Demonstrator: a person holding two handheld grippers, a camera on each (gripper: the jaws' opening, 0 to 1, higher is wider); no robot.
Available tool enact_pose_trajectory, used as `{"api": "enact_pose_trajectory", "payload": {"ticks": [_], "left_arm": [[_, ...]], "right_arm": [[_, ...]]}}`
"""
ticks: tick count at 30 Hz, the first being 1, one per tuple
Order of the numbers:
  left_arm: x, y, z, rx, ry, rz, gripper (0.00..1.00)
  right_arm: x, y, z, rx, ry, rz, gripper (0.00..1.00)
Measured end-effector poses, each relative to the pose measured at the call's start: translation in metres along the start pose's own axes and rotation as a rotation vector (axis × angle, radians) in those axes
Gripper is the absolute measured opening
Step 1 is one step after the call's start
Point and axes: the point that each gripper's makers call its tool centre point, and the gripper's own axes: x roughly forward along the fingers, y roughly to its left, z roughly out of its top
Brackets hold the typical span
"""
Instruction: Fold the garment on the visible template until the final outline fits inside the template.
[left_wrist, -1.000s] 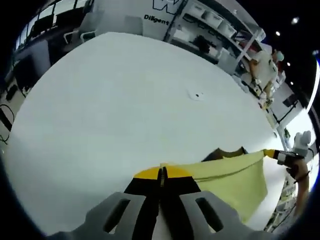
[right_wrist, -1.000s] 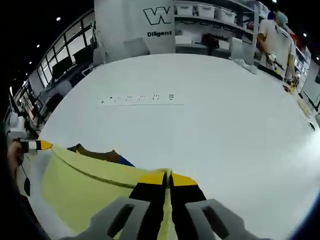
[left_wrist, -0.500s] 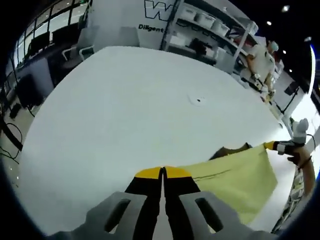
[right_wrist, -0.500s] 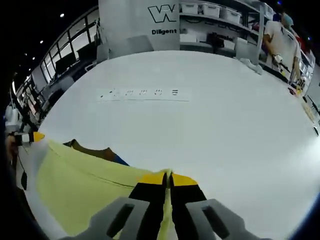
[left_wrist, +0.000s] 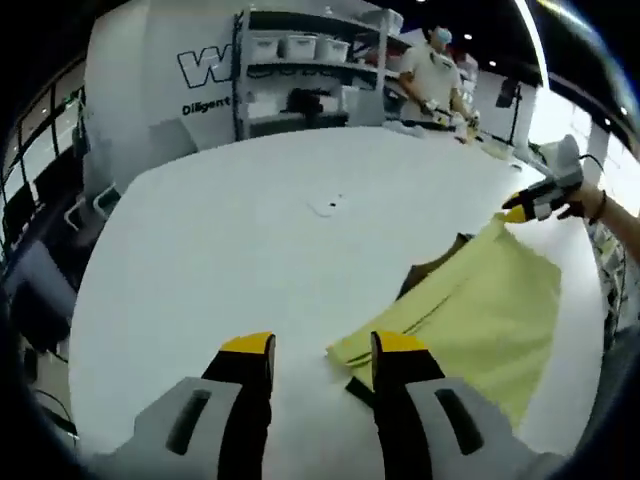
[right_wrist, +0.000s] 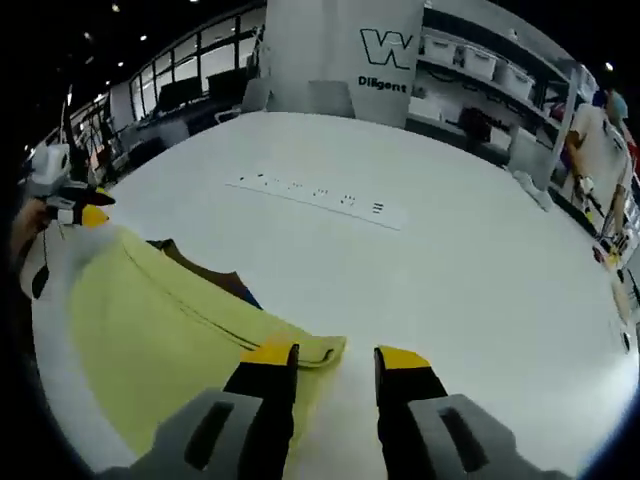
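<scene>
A pale yellow garment (left_wrist: 480, 310) lies flat on the white table (left_wrist: 200, 250), with its near corner just right of my left gripper (left_wrist: 323, 345), whose jaws stand open and hold nothing. At its far corner the right gripper (left_wrist: 530, 205) hovers in a hand. In the right gripper view the garment (right_wrist: 150, 340) spreads to the left, its hem ending in front of my open right gripper (right_wrist: 336, 355). The left gripper (right_wrist: 78, 210) sits by the far corner. A dark brown piece (right_wrist: 205, 270) with a bit of blue peeks out from behind the garment's back edge.
A strip of small marks (right_wrist: 320, 195) runs across the table (right_wrist: 450, 280) beyond the garment. A small dark mark (left_wrist: 325, 207) lies mid-table. A person in white (left_wrist: 430, 70) stands at shelves (left_wrist: 300, 60) past the far edge.
Both grippers were shut on the garment's edge and now stand open. The yellow cloth has dropped flat onto the table. Both cameras have swung round.
</scene>
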Motion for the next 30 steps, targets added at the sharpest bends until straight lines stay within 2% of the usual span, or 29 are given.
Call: {"api": "enact_pose_trajectory", "payload": {"ticks": [4, 6, 10, 11, 13, 14, 16, 18, 20, 23, 26, 28, 29, 30], "left_arm": [[0.005, -0.004, -0.006, 0.141, 0.019, -0.013, 0.35], [0.008, -0.011, -0.010, 0.185, 0.035, -0.049, 0.36], [0.009, -0.015, -0.008, 0.189, 0.023, -0.059, 0.40], [0.009, -0.018, -0.007, 0.204, 0.013, -0.070, 0.40], [0.015, -0.021, -0.013, 0.262, 0.035, -0.091, 0.41], [0.018, -0.029, -0.016, 0.287, 0.043, -0.136, 0.42], [0.022, -0.026, -0.020, 0.299, 0.055, -0.123, 0.39], [0.026, -0.019, -0.025, 0.321, 0.081, -0.105, 0.32], [0.027, -0.017, -0.025, 0.315, 0.074, -0.109, 0.27], [0.029, -0.014, -0.022, 0.312, 0.066, -0.091, 0.25], [0.031, -0.014, -0.019, 0.329, 0.054, -0.085, 0.18], [0.033, -0.016, -0.019, 0.331, 0.055, -0.096, 0.12], [0.034, -0.016, -0.019, 0.329, 0.062, -0.095, 0.09], [0.034, -0.016, -0.019, 0.327, 0.064, -0.095, 0.08]], "right_arm": [[0.001, 0.008, 0.000, -0.127, -0.011, 0.033, 0.35], [0.001, 0.009, 0.003, -0.186, -0.027, 0.028, 0.36], [0.002, 0.009, 0.003, -0.231, -0.028, 0.028, 0.35], [0.002, 0.011, 0.003, -0.245, -0.030, 0.038, 0.35], [0.006, 0.014, 0.000, -0.279, -0.029, 0.060, 0.35], [0.008, 0.015, 0.000, -0.348, -0.028, 0.076, 0.35], [0.011, 0.010, 0.000, -0.396, -0.035, 0.053, 0.35], [0.011, 0.009, 0.001, -0.473, -0.040, 0.065, 0.35], [0.012, 0.009, 0.001, -0.491, -0.044, 0.069, 0.35], [0.013, 0.009, -0.002, -0.557, -0.031, 0.068, 0.36], [0.014, 0.005, -0.003, -0.628, -0.021, 0.039, 0.30], [0.014, 0.006, -0.003, -0.661, -0.016, 0.038, 0.19], [0.014, 0.006, -0.003, -0.674, -0.017, 0.035, 0.07], [0.014, 0.005, -0.003, -0.664, -0.011, 0.036, 0.00]]}}
